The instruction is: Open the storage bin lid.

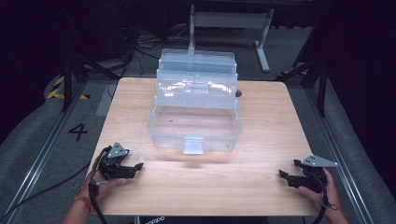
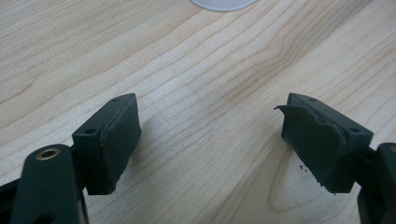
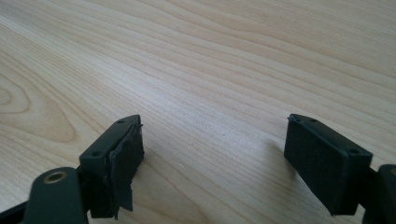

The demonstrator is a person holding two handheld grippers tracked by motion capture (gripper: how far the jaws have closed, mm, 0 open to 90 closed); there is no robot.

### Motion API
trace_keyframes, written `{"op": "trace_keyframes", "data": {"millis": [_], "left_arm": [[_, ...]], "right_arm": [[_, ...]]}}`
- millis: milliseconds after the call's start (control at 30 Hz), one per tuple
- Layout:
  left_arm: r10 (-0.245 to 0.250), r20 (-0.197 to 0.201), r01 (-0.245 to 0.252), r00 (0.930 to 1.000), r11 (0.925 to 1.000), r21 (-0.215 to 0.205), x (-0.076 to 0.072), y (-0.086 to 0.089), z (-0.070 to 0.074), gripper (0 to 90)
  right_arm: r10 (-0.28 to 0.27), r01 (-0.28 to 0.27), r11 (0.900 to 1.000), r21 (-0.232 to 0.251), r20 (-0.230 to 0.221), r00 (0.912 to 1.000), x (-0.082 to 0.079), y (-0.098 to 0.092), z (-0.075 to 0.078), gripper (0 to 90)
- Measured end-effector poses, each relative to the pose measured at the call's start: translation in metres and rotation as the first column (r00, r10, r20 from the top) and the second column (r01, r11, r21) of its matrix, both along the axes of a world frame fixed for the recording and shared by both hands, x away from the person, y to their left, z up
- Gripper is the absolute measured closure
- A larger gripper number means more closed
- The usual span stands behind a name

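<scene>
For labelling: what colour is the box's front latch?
Pale grey latch on a clear box; high view shows it best.

Light wood table [image 1: 261, 182], square top w/ rounded corners.
Carries one clear plastic box [image 1: 194, 126] at centre-back, lid flipped open toward far edge, grey latch facing near edge. Wood grain bare around it, incl. front strip & both sides. Stands on grey floor [image 1: 51, 140].

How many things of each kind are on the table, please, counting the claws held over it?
Clear plastic box, lid open: 1
Black claws, left claw and right claw, both open and holding nothing: 2
Total: 3
</scene>
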State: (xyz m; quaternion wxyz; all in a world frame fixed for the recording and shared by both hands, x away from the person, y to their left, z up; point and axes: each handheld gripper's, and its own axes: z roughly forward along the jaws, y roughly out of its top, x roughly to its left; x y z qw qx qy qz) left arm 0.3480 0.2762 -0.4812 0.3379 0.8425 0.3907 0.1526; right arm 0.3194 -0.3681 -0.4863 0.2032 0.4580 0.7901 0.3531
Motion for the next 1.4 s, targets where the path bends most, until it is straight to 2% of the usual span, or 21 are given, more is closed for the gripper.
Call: {"op": "trace_keyframes", "data": {"millis": [267, 333, 1400], "left_arm": [[-0.001, -0.001, 0.001, 1.0, 1.0, 0.002, -0.0001, -0.0001, 0.0003, 19.8], [0.0, 0.016, 0.0, 0.9999, 0.9999, 0.011, 0.0004, 0.0001, 0.0001, 19.8], [-0.006, -0.005, 0.006, 1.0, 1.0, 0.002, 0.0003, -0.0014, -0.0002, 17.3]], "right_arm": [[-0.003, 0.003, 1.0, 0.006, -0.007, 1.0, 0.0017, 0.0003, -0.0003, 18.9], [-0.003, 0.003, 1.0, 0.006, -0.007, 1.0, 0.0017, 0.0003, -0.0003, 18.9], [-0.003, 0.003, 1.0, 0.006, -0.007, 1.0, 0.0017, 0.0003, -0.0003, 18.9]]}}
